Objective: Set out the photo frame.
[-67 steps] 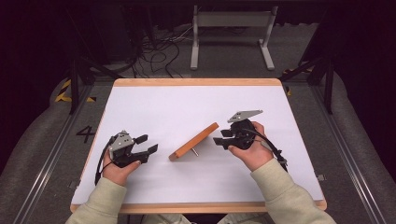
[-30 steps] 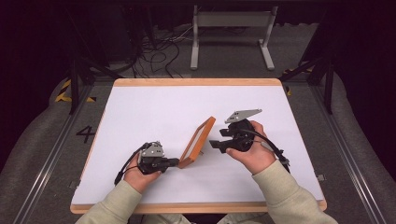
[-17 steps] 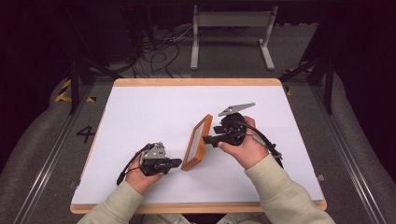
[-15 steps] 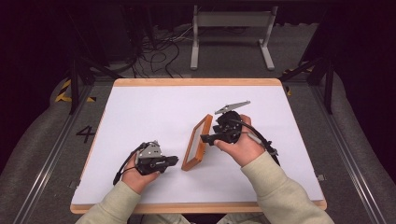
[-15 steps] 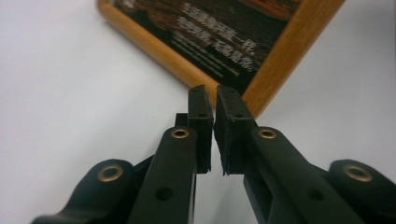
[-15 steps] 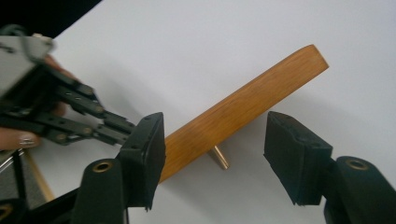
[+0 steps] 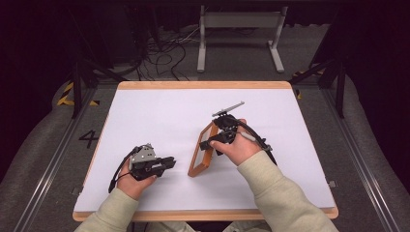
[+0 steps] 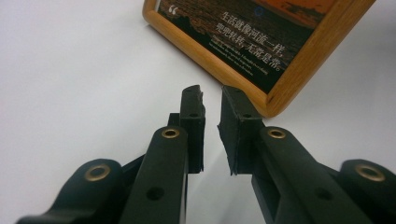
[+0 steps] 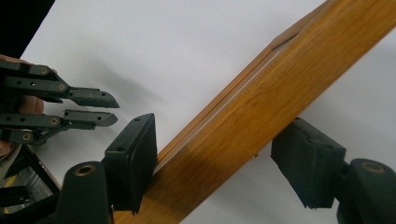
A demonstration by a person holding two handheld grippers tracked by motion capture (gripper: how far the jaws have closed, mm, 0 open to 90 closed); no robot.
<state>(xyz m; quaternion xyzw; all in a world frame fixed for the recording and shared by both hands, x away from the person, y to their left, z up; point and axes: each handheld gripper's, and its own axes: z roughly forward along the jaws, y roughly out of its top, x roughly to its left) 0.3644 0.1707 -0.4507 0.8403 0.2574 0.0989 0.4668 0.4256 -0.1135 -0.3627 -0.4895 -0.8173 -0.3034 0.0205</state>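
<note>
A wooden picture frame (image 7: 202, 151) stands on its long edge near the middle of the white table, picture side towards my left gripper. My right gripper (image 7: 212, 134) straddles its top edge. In the right gripper view its jaws have just been opening: one pad (image 9: 135, 158) still touches the frame (image 9: 261, 107), the other stands clear of it. My left gripper (image 7: 171, 162) rests left of the frame, apart from it. Its jaws (image 8: 211, 100) have just been opening to a narrow gap with nothing between them, pointing at the frame's corner (image 8: 275, 100).
The table top (image 7: 159, 116) is a white sheet with a wooden rim. Beyond its far edge stand a grey metal stand (image 7: 239, 21) and loose cables (image 7: 159, 53) on the dark floor. My left gripper (image 9: 109, 109) also shows past the frame.
The left gripper has let go of the frame's near end and drawn back to the left. The right gripper has shifted left with the frame, which now stands steeper on its edge.
</note>
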